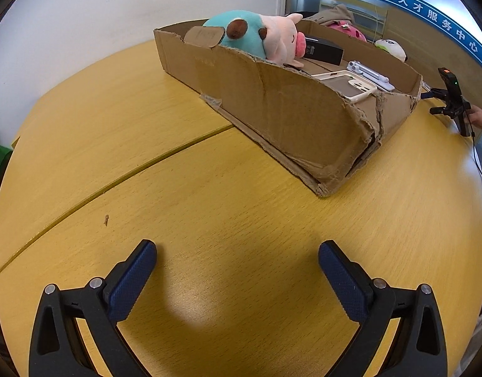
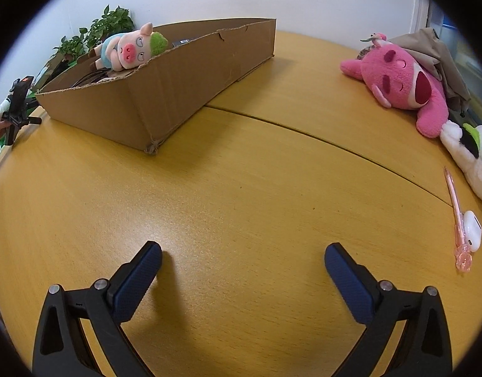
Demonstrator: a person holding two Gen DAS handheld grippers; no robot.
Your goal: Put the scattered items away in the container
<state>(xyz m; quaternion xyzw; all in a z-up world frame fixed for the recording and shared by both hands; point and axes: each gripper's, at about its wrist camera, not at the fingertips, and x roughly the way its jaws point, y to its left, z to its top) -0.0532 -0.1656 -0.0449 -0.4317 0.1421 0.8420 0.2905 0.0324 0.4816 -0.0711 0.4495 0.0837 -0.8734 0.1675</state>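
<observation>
Right claw [image 2: 243, 259] spread wide, empty, like left claw [image 1: 237, 256]; best pinching soft, light pink plush [image 2: 401, 83] at its arm, likely squashy, unbreakable.

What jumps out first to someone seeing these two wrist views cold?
The torn cardboard box sitting on the yellow wooden table, with a pig plush lying on its rim. Next, the bright pink plush lying outside the box at the table's far right, with a white plush, a pink pen and a white earbud case near it. Both tools, left tool and right tool, hang open and empty over bare tabletop.
</observation>
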